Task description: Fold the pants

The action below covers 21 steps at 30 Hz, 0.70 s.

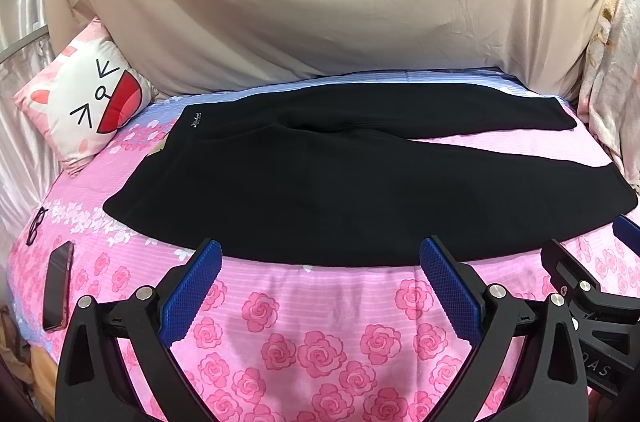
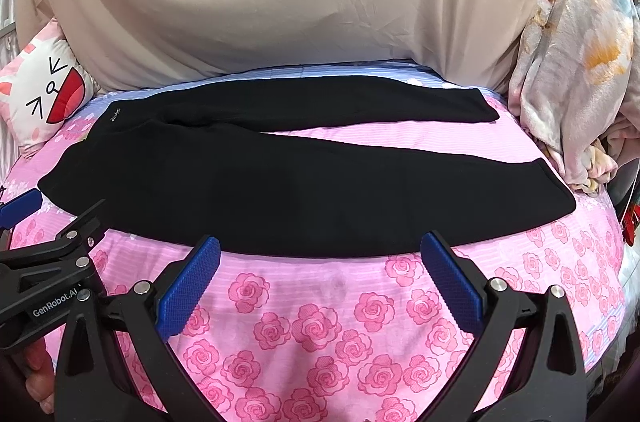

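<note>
Black pants (image 1: 320, 182) lie flat on the pink rose bedsheet (image 1: 312, 322), waistband at the left, both legs stretching right with a gap between them. They also show in the right wrist view (image 2: 256, 182). My left gripper (image 1: 320, 254) is open and empty, its blue pads (image 1: 196, 286) just short of the pants' near edge. My right gripper (image 2: 320, 250) is open and empty, also just at the near edge. The right gripper shows at the right of the left wrist view (image 1: 592, 286); the left gripper shows at the left of the right wrist view (image 2: 52, 254).
A cat-face pillow (image 1: 88, 98) leans at the back left. A phone (image 1: 58, 286) and glasses (image 1: 36, 226) lie at the bed's left edge. A beige sheet (image 1: 320, 2) hangs behind. A floral blanket (image 2: 572, 62) is piled at the right.
</note>
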### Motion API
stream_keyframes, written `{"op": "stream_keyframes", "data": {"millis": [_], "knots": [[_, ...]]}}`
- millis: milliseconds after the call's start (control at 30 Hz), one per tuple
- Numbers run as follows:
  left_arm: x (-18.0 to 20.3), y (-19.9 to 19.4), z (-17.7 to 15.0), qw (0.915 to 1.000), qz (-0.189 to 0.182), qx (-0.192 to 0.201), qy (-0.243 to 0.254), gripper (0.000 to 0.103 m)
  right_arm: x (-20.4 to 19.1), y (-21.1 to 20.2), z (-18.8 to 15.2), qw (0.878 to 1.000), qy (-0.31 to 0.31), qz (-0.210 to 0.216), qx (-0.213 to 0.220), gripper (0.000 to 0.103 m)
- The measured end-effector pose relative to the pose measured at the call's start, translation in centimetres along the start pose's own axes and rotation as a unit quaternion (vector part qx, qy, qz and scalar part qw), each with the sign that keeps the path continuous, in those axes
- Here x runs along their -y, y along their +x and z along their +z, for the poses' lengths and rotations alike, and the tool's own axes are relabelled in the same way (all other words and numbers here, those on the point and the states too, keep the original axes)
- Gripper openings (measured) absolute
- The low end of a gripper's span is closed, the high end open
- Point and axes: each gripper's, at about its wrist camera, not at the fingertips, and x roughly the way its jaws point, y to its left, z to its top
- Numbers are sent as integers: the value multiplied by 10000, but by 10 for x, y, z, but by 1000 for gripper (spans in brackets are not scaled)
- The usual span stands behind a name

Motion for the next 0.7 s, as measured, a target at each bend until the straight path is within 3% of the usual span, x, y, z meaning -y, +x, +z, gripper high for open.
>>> {"op": "stream_keyframes", "data": {"millis": [700], "knots": [[-8,-5,-1,10000,34,15,-5,98,-1,-5,2,10000,-32,-32,41,98]]}}
